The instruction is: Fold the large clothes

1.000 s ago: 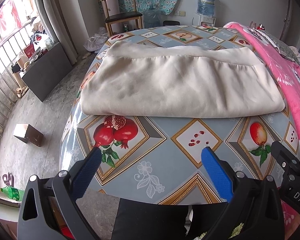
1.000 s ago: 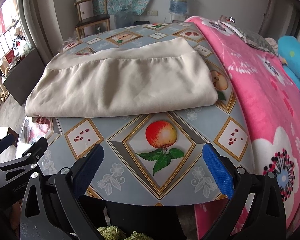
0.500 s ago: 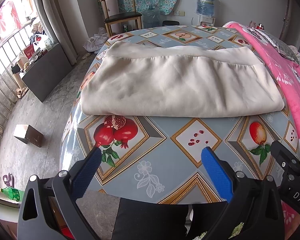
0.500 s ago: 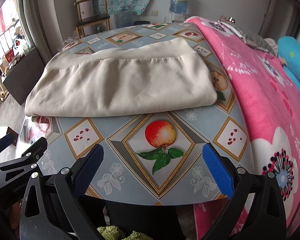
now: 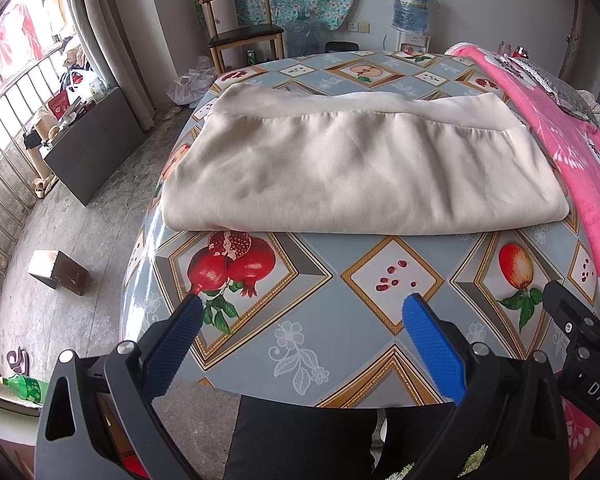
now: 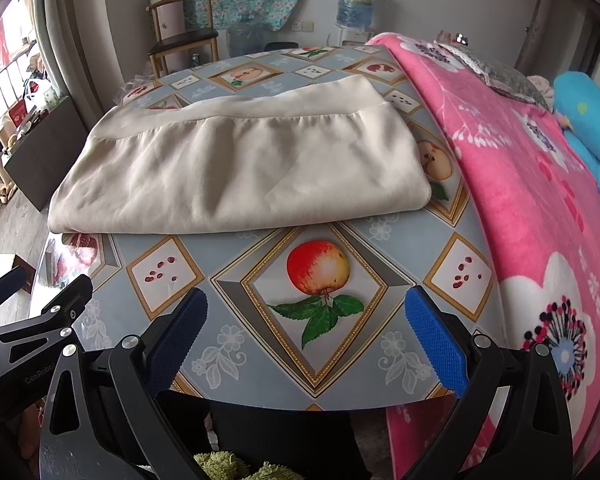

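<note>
In the left wrist view, the left tool [image 5: 302, 314] hangs over the near edge of the surface [image 5: 300, 332], its two blue-padded fingers [image 5: 432, 354] spread wide apart with nothing between them. Well beyond them lies the cream garment [image 5: 360, 172], folded into a broad flat rectangle across the middle of the surface, its banded hem running along the far side and its near folded edge just above the printed pomegranate on the patterned cloth. At the right margin of this view a part of the right tool [image 5: 580, 332] shows beside the pink floral blanket [image 5: 572, 152]. A wooden chair [image 5: 242, 32] and a water dispenser [image 5: 411, 12] stand by the back wall, and a small box [image 5: 58, 272] sits on the concrete floor to the left. In the right wrist view, the right tool [image 6: 306, 316] is likewise released, its blue pads [image 6: 436, 344] held wide over the printed apple near the front of the surface [image 6: 380, 224], touching nothing. The cream garment [image 6: 240, 168] rests flat further back, apart from both tools, its right end close to the pink floral blanket [image 6: 520, 184]. The left tool [image 6: 28, 320] shows at the lower left.
</note>
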The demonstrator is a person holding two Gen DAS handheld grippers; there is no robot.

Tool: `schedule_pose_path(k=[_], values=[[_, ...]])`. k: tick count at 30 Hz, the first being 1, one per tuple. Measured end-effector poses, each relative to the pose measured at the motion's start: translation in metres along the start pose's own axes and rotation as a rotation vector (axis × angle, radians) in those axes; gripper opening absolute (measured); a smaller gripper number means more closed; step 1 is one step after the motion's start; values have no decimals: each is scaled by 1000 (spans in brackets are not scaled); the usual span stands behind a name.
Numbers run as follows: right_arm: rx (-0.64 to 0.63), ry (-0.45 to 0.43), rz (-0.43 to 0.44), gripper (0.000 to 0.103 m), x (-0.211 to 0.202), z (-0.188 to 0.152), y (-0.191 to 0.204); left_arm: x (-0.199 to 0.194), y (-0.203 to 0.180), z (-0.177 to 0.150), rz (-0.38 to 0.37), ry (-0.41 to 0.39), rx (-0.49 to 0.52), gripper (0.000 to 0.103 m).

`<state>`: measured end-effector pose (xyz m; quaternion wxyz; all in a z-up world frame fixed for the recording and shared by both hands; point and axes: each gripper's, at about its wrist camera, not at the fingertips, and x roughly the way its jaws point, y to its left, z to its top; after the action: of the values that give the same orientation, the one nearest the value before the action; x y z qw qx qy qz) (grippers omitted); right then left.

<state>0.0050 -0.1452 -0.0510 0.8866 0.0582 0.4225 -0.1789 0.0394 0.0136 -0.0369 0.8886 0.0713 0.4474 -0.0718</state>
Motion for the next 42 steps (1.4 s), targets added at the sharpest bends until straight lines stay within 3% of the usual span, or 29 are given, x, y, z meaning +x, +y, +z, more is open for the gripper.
schedule_pose_path(k=[42], values=[[1,4,0,96,1,-1,-3,1,-4,1,9,0,7,98]])
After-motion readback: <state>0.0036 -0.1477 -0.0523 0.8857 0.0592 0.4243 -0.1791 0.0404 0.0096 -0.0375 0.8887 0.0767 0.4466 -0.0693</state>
